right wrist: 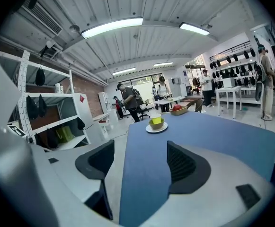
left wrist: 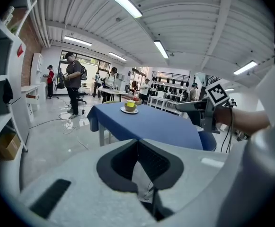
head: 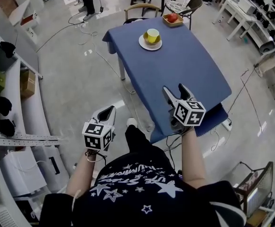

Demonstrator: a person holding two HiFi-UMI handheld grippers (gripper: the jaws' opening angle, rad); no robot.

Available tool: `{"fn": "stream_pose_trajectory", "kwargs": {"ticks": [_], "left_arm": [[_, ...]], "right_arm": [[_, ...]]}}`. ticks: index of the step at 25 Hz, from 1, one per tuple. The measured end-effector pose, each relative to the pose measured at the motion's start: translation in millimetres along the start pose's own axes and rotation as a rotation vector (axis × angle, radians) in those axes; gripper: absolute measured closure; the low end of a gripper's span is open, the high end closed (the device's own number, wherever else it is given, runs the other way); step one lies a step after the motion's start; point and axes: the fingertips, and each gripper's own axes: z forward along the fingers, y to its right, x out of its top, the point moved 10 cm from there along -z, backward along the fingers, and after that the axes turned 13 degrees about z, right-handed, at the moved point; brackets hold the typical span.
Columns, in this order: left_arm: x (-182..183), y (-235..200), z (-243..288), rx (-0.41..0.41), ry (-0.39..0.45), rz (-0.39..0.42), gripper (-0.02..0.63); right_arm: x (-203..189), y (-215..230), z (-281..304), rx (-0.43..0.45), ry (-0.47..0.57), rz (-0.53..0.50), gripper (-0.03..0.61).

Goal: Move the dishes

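At the far end of the blue table a white plate carries an olive bowl with a yellow cup in it. The same plate shows well ahead in the right gripper view and small in the left gripper view as plate. My right gripper hovers over the table's near edge, open, with only tablecloth showing between its jaws. My left gripper hangs over the floor left of the table, its pads meeting at the tips, nothing held.
A wicker basket with a red apple stands behind the plate. Two chairs sit at the table's far side. White shelving runs along the left, white benches along the right. Cables lie on the floor; people stand at the back.
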Motion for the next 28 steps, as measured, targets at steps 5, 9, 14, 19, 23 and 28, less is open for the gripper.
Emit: {"fn": "stream_pose_trajectory", "kwargs": {"ticks": [5, 9, 14, 19, 23, 28], "left_arm": [[39, -37, 49, 0.003, 0.000, -0.023, 0.594], [66, -64, 86, 0.001, -0.001, -0.056, 0.594], [93, -90, 126, 0.004, -0.020, -0.040, 0.594], [111, -110, 168, -0.009, -0.052, -0.035, 0.594], [122, -119, 197, -0.018, -0.076, -0.032, 0.594], [128, -134, 222, -0.005, -0.082, -0.048, 0.594]], "right_arm": [[39, 16, 63, 0.003, -0.013, 0.013, 0.250], [67, 31, 111, 0.003, -0.033, 0.024, 0.250], [100, 48, 159, -0.007, -0.035, 0.027, 0.250], [126, 60, 212, 0.034, -0.068, 0.003, 0.250], [134, 68, 260, 0.033, -0.114, -0.067, 0.247], [143, 77, 314, -0.002, -0.126, -0.119, 0.235]]}}
